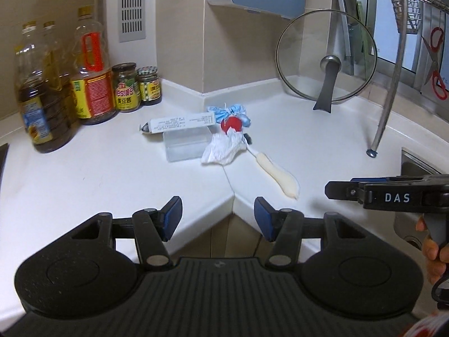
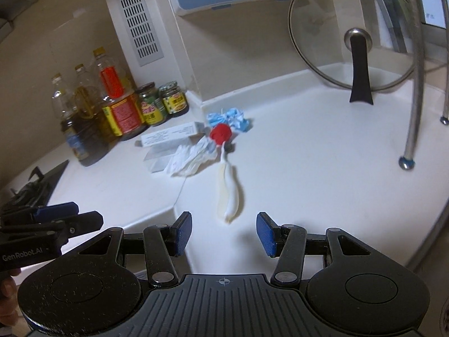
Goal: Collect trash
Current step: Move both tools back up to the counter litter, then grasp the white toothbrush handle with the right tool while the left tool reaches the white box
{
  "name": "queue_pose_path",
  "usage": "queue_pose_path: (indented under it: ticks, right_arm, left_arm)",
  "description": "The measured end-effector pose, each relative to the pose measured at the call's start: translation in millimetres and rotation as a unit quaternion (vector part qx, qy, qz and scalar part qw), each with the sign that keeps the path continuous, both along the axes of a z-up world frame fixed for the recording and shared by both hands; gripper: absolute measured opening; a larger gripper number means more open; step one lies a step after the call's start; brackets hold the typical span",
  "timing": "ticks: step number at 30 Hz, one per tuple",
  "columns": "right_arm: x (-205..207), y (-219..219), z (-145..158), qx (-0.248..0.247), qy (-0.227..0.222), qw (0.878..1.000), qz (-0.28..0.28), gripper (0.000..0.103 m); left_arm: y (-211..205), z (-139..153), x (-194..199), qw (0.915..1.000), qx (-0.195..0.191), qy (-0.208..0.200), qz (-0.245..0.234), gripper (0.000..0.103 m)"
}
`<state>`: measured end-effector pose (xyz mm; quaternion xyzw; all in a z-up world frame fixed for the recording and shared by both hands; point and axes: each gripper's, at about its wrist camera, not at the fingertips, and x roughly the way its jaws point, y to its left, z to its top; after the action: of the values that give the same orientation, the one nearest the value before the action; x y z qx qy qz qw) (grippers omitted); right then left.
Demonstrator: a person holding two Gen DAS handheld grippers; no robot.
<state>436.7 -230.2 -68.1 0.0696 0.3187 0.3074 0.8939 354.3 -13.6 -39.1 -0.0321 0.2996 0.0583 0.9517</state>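
A heap of trash lies on the white counter (image 1: 98, 168) near the inner corner: a long white carton (image 1: 179, 122), a clear plastic box (image 1: 186, 144), a crumpled white tissue (image 1: 223, 148), a red ball (image 1: 231, 125), a blue-and-white crumpled mask (image 1: 231, 112) and a cream-handled brush (image 1: 276, 172). The same carton (image 2: 168, 136), tissue (image 2: 192, 158), red ball (image 2: 221, 134) and brush (image 2: 228, 193) show in the right wrist view. My left gripper (image 1: 217, 219) hangs open over the counter's front edge, empty. My right gripper (image 2: 224, 233) is open and empty, just short of the brush's handle end.
Oil bottles (image 1: 42, 95) and sauce jars (image 1: 126, 88) stand at the back left. A glass pot lid (image 1: 325, 59) leans on the wall at the back right, beside a steel rack leg (image 1: 384, 112). A sink rim (image 1: 415, 163) lies at the right, a hob (image 2: 31, 185) at the left.
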Motion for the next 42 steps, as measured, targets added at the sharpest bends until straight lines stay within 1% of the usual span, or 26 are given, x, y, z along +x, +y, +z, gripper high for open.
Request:
queue_pose_path:
  ticks: [7, 11, 18, 21, 23, 24, 26, 28, 31, 34, 35, 39, 42]
  right_arm:
    - [47.1, 34.1, -11.3, -0.028, -0.004, 1.000, -0.005, 0.052]
    - [69.4, 54.2, -18.3, -0.049, -0.011, 0.999, -0.006, 0.052]
    - [95.2, 87.4, -30.7, -0.081, -0.018, 0.997, 0.001, 0.051]
    - [101.1, 96.8, -33.6, -0.093, -0.022, 0.995, 0.006, 0.050]
    - [103.2, 101.4, -35.4, -0.103, -0.025, 0.994, 0.006, 0.047]
    - [104.6, 102.8, -36.4, -0.108, -0.026, 0.994, 0.007, 0.044]
    - [106.8, 104.2, -38.7, -0.115, -0.025, 0.993, 0.007, 0.042]
    - [109.0, 104.7, -41.2, -0.121, -0.022, 0.992, 0.006, 0.039]
    - [108.9, 106.2, -41.6, -0.130, -0.030, 0.991, 0.008, 0.035]
    - [109.9, 109.3, -41.1, -0.135, -0.034, 0.990, 0.014, 0.029]
    - [110.2, 110.7, -40.9, -0.137, -0.035, 0.990, 0.016, 0.022]
    - [108.7, 116.1, -40.2, -0.153, -0.044, 0.987, 0.016, 0.021]
    - [105.3, 112.2, -37.6, -0.142, -0.045, 0.989, 0.010, 0.021]
  left_arm:
    - [21.1, -5.0, 39.5, 0.9998, 0.012, 0.002, -0.014, 0.053]
    - [32.9, -10.0, 54.9, 0.9997, 0.015, 0.007, -0.018, 0.053]
    - [55.5, -19.9, 71.6, 0.9996, 0.015, 0.015, -0.018, 0.053]
    - [65.8, -22.6, 77.9, 0.9995, 0.021, 0.017, -0.017, 0.053]
    - [72.6, -24.1, 82.3, 0.9992, 0.031, 0.017, -0.017, 0.053]
    - [75.7, -24.9, 84.6, 0.9989, 0.040, 0.016, -0.017, 0.053]
    - [81.8, -26.0, 90.0, 0.9979, 0.059, 0.016, -0.018, 0.053]
    - [88.0, -27.4, 96.3, 0.9965, 0.079, 0.016, -0.021, 0.053]
    - [96.7, -30.3, 105.8, 0.9940, 0.105, 0.017, -0.025, 0.053]
    - [103.9, -34.5, 113.9, 0.9910, 0.129, 0.022, -0.027, 0.053]
    - [105.7, -35.8, 116.1, 0.9903, 0.134, 0.023, -0.028, 0.053]
    - [110.4, -40.2, 121.6, 0.9894, 0.139, 0.025, -0.032, 0.053]
    - [112.3, -42.6, 123.9, 0.9890, 0.141, 0.025, -0.035, 0.053]
